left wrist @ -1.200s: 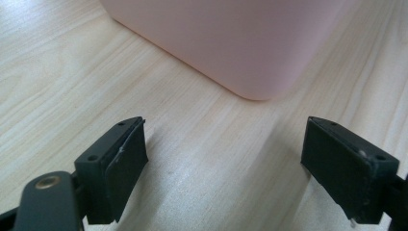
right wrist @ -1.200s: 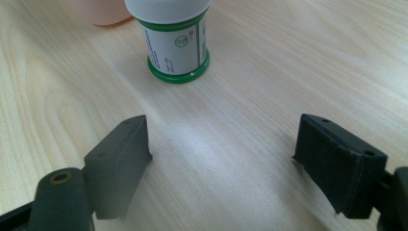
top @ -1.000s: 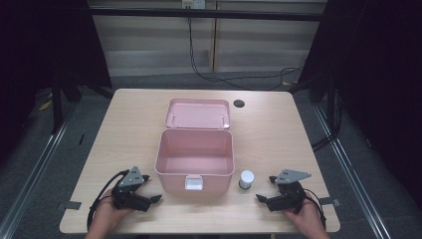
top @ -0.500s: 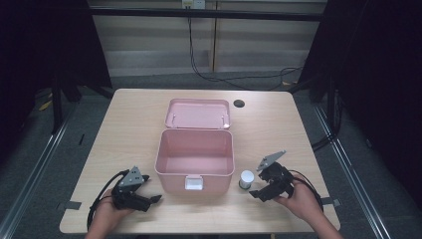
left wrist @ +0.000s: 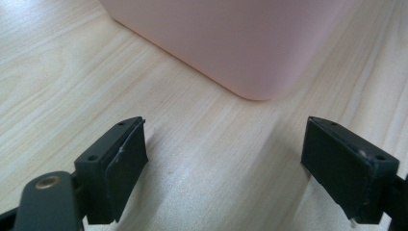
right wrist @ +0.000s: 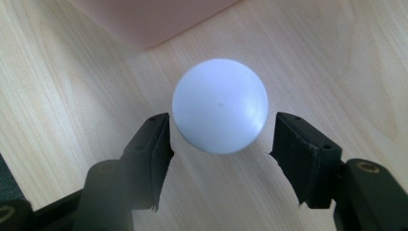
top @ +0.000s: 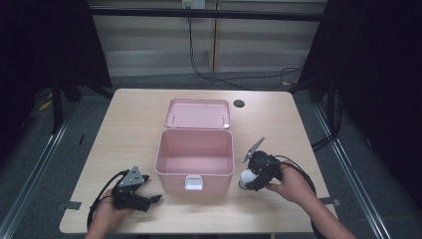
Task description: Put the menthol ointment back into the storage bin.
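the right tool (top: 250, 180) sits tipped downward over a small white container with a round white cap (top: 246, 178), just off the front right corner of the open pink box (top: 195, 160). in the right gripper view the white cap (right wrist: 220, 106) lies between the two black jaws, seen from above; the left one looks to be at the cap's edge, while a sliver of wood shows between the cap and the right one. those jaws have just been closing in around it, and i can't say the pads are pressing on it yet, so i'd call the tool open about the container, not gripping. the container stands on the wooden surface (top: 129, 119), near the box wall but apart from it. the person's right hand (top: 291, 185) holds the tool from behind, with its cable looping off to the right.

the left tool (top: 152, 199) rests low on the surface near the front left corner of the box, in the person's left hand (top: 107, 214). in the left gripper view its jaws stand wide apart with bare wood between them, and the rounded pink corner of the box (left wrist: 255, 72) lies ahead of them, not touched.

the box's lid (top: 198, 113) lies folded back behind it, and its inside looks bare pink. a white latch (top: 193, 182) is on its front wall. a dark round hole (top: 239, 103) is in the surface beyond the lid.
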Demonstrator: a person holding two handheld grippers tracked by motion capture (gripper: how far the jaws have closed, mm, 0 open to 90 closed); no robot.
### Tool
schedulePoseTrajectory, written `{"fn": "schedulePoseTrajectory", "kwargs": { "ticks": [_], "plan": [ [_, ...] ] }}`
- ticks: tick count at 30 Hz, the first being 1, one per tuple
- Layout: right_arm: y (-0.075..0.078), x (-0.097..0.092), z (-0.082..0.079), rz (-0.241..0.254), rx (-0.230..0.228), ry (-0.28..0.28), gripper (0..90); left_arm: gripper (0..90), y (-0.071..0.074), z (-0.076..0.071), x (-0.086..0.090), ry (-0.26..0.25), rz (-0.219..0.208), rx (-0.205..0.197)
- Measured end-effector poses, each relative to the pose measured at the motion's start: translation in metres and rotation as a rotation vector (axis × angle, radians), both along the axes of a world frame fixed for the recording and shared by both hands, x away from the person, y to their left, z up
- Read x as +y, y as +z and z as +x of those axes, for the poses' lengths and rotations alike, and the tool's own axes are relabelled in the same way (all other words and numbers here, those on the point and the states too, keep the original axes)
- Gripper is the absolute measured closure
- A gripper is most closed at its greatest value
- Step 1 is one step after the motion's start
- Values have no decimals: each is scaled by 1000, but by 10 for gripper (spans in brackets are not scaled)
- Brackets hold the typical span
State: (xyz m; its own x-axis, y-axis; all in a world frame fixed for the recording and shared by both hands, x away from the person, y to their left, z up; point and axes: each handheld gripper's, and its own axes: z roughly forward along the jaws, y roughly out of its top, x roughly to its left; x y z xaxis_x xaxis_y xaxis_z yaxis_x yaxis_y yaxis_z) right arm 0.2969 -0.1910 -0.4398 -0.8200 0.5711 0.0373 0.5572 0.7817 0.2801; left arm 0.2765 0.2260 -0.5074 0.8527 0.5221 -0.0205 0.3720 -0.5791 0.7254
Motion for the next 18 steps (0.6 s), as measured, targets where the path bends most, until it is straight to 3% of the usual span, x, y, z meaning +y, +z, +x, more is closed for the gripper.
{"fn": "schedulePoseTrajectory", "kwargs": {
  "ticks": [8,18],
  "plan": [
    [-2,15,5,-50,25,12,499,154,0,0,0,-2,-3,1],
    [6,17,7,-81,69,10,507,154,0,0,0,0,-6,5]
  ]
}}
